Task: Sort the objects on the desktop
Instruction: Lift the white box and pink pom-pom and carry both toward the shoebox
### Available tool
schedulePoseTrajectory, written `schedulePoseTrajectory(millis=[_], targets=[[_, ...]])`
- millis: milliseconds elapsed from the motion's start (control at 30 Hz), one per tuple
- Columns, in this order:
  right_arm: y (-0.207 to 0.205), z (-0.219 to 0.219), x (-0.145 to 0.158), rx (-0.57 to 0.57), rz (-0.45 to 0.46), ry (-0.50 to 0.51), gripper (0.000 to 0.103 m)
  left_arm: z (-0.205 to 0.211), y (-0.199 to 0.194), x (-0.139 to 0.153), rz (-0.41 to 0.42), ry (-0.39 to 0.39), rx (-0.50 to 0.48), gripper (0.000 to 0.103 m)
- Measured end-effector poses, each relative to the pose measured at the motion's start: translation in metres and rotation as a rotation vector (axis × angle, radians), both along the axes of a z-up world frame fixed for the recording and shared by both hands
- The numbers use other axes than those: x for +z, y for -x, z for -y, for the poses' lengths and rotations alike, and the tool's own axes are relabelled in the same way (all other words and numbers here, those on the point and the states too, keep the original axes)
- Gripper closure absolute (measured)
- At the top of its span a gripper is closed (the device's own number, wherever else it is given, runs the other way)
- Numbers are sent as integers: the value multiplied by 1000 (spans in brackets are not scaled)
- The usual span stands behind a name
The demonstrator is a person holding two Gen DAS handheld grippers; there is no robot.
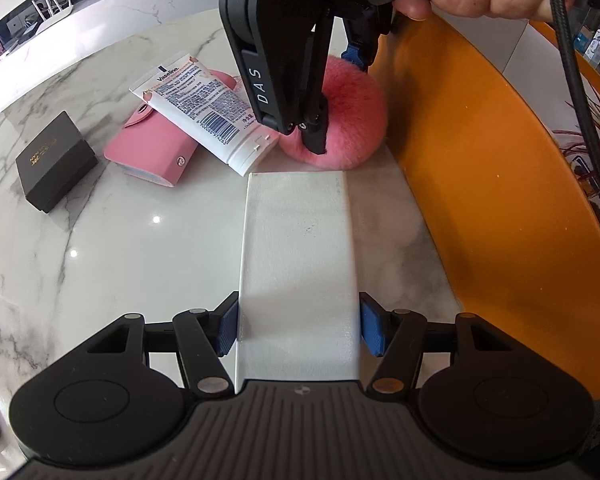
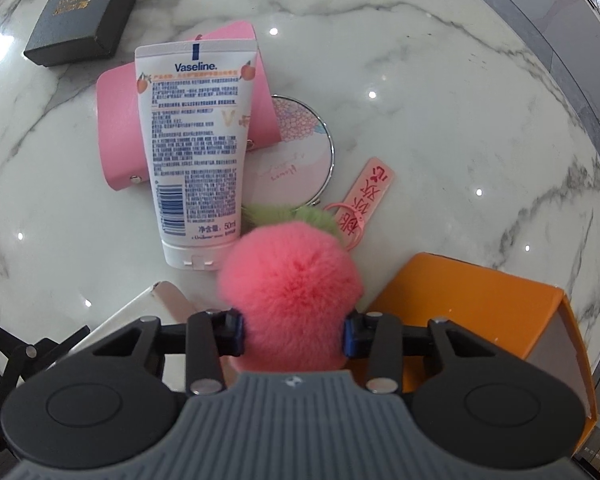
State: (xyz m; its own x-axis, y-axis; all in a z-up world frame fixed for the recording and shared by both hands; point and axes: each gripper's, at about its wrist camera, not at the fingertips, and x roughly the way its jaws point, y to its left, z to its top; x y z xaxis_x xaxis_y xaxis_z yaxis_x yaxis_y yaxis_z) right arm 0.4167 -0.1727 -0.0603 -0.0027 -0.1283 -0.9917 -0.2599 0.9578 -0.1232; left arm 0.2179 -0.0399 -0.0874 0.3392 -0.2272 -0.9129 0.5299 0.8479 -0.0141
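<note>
Pick step: right gripper (image 2: 293,334) clenched on the pink pompom (image 2: 290,280), left gripper (image 1: 299,330) grasping the white box (image 1: 298,248); next probably lift pompom into the orange box (image 2: 500,312).

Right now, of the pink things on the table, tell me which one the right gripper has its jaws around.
The fluffy pink pompom, squeezed between the right gripper's blue pads. The pink wallet lies flat under the Vaseline tube, and the pink tag lies free beyond it.
</note>
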Motion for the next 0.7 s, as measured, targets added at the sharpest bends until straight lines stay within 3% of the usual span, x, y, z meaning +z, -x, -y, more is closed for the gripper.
schedulePoseTrajectory(millis=[300, 700], targets=[[2, -1, 12, -29, -6, -68, 60, -10, -7, 3, 7, 8, 84, 33], [20, 30, 80, -108, 101, -271, 60, -40, -5, 38, 50, 111, 208, 34]])
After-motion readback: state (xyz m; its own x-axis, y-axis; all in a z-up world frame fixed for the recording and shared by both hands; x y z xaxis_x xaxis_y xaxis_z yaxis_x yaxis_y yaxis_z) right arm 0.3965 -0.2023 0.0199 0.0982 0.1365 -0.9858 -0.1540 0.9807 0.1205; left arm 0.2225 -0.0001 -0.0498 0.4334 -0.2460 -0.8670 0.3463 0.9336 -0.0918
